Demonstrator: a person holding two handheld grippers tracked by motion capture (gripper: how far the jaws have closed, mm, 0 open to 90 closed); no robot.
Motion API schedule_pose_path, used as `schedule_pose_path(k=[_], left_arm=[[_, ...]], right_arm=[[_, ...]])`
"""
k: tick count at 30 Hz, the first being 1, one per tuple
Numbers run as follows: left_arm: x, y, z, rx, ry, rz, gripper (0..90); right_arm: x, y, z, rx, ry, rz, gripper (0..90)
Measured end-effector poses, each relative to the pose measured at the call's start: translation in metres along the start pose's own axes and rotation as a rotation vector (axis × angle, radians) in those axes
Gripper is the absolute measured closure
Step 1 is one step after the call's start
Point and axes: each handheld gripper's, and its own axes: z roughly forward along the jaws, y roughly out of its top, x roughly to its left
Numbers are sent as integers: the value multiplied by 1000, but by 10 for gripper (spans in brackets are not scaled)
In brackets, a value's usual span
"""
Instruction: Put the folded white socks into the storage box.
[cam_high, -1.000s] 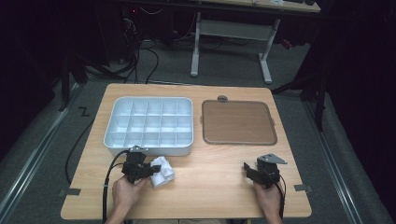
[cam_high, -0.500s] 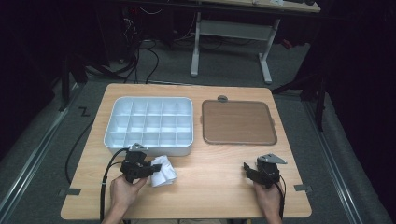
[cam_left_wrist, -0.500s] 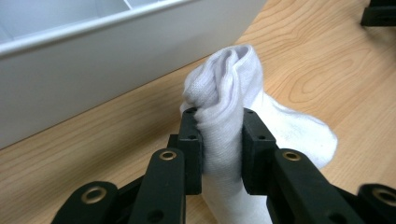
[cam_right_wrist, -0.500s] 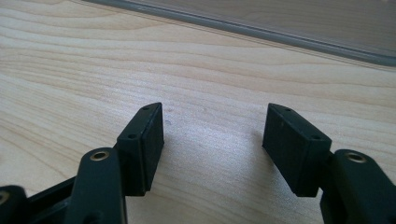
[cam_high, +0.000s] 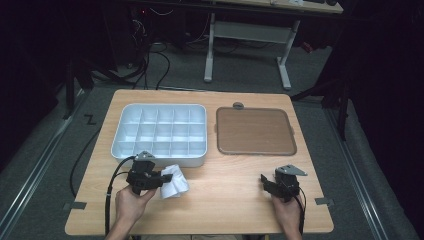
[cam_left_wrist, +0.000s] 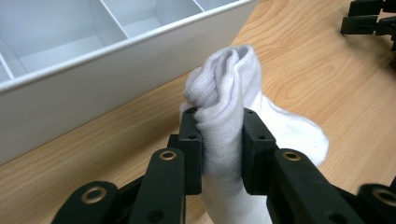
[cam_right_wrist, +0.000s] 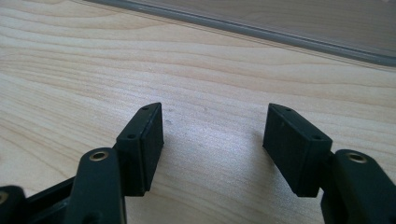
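At the desk's (cam_high: 235, 200) near left, the left claw (cam_high: 167, 177) lies nearly level in the person's left hand (cam_high: 131, 204), pointing right, its jaws pinched on a bunched white sock (cam_left_wrist: 224, 112) whose loose end droops toward the wood just in front of the tray (cam_high: 159, 132). That white tray is split into many small compartments, and those in sight are bare; right of it lies a shallow brown tray (cam_high: 255, 131), also bare. At the near right, the right claw (cam_right_wrist: 212, 133) sits low over the wood, jaws wide apart, holding nothing.
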Motion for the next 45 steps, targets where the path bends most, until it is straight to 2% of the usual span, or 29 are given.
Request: schedule_pose_path(k=[15, 20, 28, 33, 36, 45], left_arm=[[-8, 11, -5, 9, -38, -11, 736], [-11, 14, -5, 24, -44, 7, 736], [-18, 25, -9, 20, -68, 11, 735], [-20, 33, -11, 13, -88, -4, 736], [-23, 36, -12, 15, -88, 16, 735], [-29, 49, -10, 15, -99, 23, 735]], right_arm=[[0, 0, 0, 0, 1, -1, 383], [0, 0, 0, 2, 1, 1, 382], [0, 0, 0, 2, 1, 0, 381], [0, 0, 0, 3, 1, 3, 381], [1, 0, 0, 2, 1, 0, 380], [1, 0, 0, 2, 2, 0, 377]])
